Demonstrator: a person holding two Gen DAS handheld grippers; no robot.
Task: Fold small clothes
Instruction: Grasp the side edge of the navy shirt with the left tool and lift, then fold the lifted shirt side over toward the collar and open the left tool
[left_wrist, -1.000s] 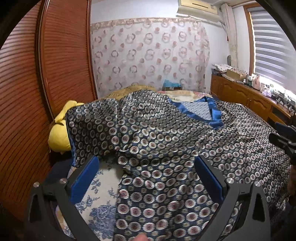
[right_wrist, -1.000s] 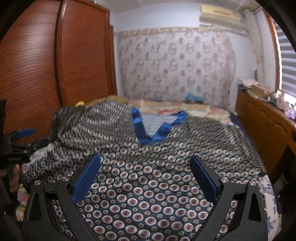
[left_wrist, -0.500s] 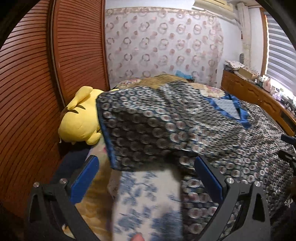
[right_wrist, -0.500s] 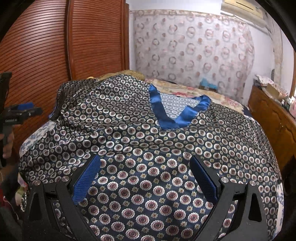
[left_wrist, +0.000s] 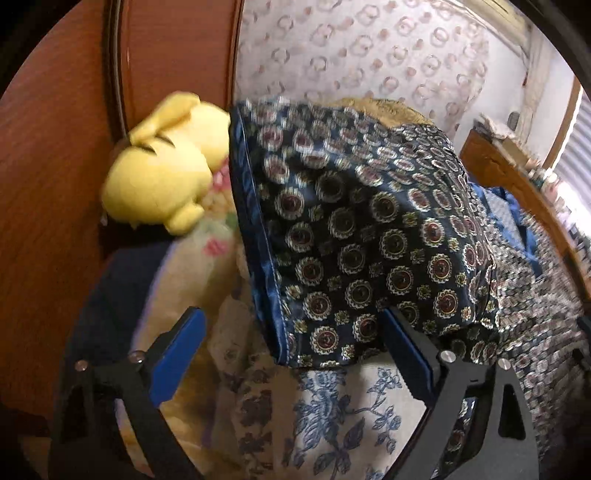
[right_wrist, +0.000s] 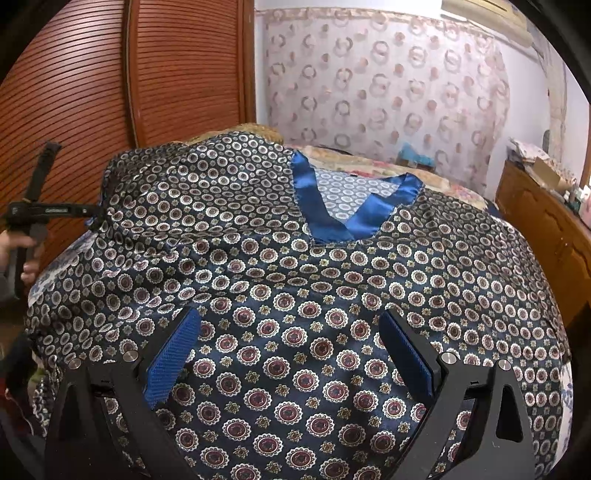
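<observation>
1. Yellow plush toy (left_wrist: 162, 177) at centre left of the left wrist view, pressed against the slatted wooden wardrobe door (left_wrist: 55, 166); just beside the sleeve's blue satin cuff (left_wrist: 255, 236), whether touching it cannot be told.
2. Patterned curtain (right_wrist: 384, 85) across the top of the right wrist view; wooden cabinet (right_wrist: 543, 221) with clutter along the right edge; teal object (right_wrist: 413, 153) small at the far end of the bed, kind not clear.
3. Navy satin top (right_wrist: 295, 295) with medallion print spread flat over the bed, filling the middle and bottom of the right wrist view; blue V-neck trim (right_wrist: 332, 214) at upper centre; hem running down past the bottom of the frame.
4. One sleeve (left_wrist: 354, 236) raised and folded over toward the right of the left wrist view, blurred; lower corner draped over the right-hand blue pad (left_wrist: 406, 358).
5. Left gripper (left_wrist: 291, 350) spread wide, pads well apart, pinching nothing between them; floral blue-and-white bedsheet (left_wrist: 332, 413) bare at bottom centre beneath it.
6. Right gripper (right_wrist: 288, 354) likewise spread wide above the top's lower front; clamping nothing; contact with the fabric not clear.
7. Left gripper seen also at the left edge of the right wrist view, near the folded sleeve's outer end, a hand (right_wrist: 18, 254) on its handle.
8. Narrow gap between bed edge and wardrobe at left, partly filled by the plush toy; open fabric across centre and right.
</observation>
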